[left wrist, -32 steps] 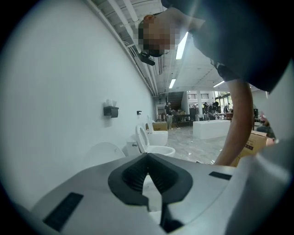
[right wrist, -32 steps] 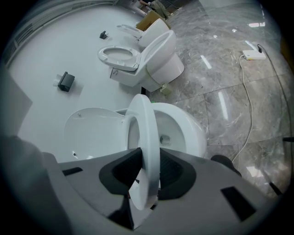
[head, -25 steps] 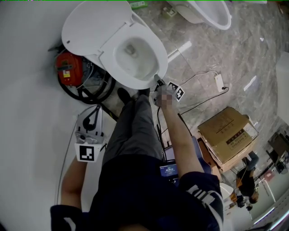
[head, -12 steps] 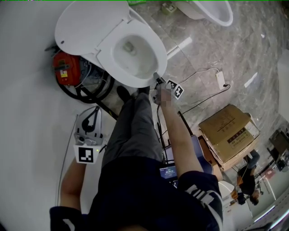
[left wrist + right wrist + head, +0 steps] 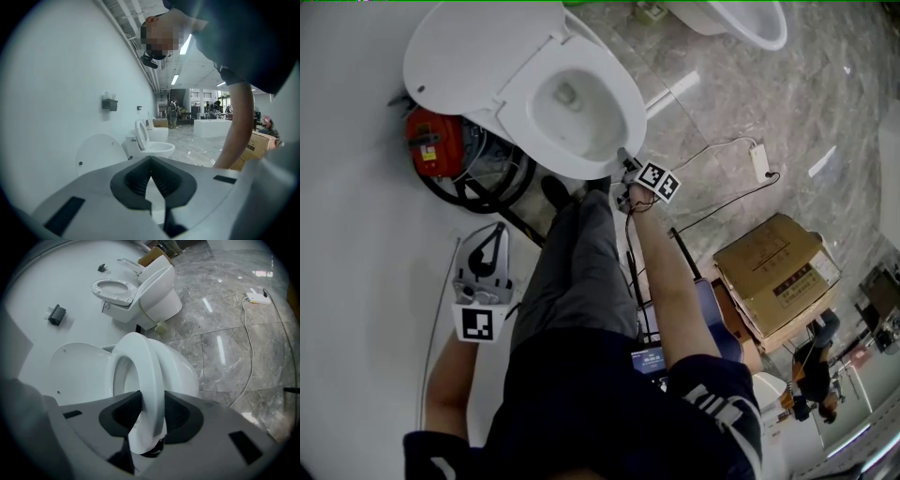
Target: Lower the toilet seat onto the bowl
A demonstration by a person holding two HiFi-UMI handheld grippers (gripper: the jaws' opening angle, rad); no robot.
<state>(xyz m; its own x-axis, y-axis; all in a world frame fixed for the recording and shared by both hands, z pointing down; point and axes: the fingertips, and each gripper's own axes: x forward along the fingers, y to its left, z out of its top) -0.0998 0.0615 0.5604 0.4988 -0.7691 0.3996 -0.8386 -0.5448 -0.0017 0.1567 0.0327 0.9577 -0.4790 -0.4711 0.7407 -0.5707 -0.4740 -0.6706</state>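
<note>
Nearby: red device (image 5: 434,142) beside bowl (image 5: 182,373); right tongs (image 5: 149,416) (jaws just widening) grip toilet seat (image 5: 151,364); left tongs (image 5: 151,164) clenched, empty.

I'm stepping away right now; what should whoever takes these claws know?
Right claw: closed on the seat at its front rim. The jaws have just been opening, with the rim between the pads.
Left claw: shut, empty, off to the side.
Seat: tilted above the bowl; lid up.
Done: seat gripped, partly lowered.
Left: ease seat onto bowl, release.
</note>
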